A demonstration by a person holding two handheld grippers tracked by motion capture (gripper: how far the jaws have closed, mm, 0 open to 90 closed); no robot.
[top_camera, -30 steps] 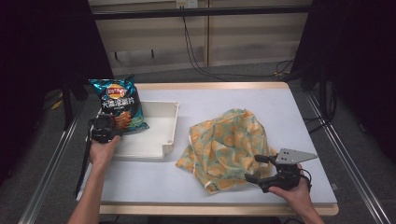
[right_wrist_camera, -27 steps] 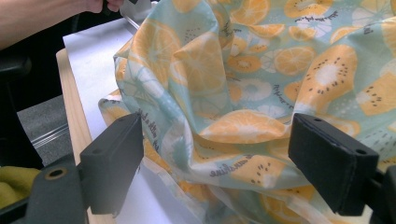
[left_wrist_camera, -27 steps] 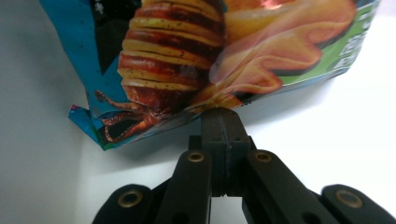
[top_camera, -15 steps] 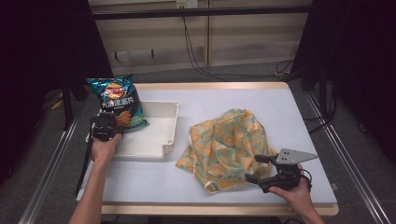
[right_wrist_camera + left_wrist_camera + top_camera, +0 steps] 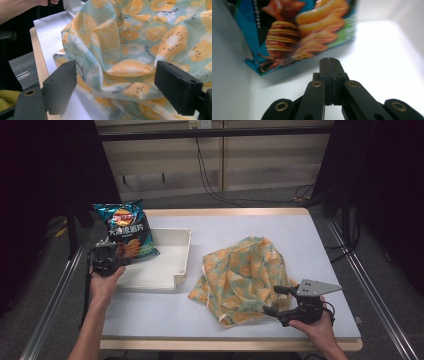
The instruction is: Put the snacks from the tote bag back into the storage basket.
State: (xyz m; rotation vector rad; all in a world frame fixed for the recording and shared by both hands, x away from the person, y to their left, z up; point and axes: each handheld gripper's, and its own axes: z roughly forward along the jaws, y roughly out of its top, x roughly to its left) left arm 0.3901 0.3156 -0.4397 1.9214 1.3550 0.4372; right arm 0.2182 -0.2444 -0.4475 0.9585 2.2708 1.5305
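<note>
Gripper jaws on our left gripper (image 5: 329,61) are pressed together on nothing, just short of the crisp bag (image 5: 127,230) that leans in the far left end of the white tray (image 5: 172,270) on the counter (image 5: 150,310). Our right gripper (image 5: 274,301) is spread wide at the near edge of the fruit-print cloth (image 5: 245,272), crumpled right of the tray.

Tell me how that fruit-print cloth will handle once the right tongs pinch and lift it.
The fruit-print cloth lies crumpled in soft folds, so it will probably hang limp and drape. It looks thin, likely light. The open right tongs sit at its edge; a pinch may catch only one layer.
</note>
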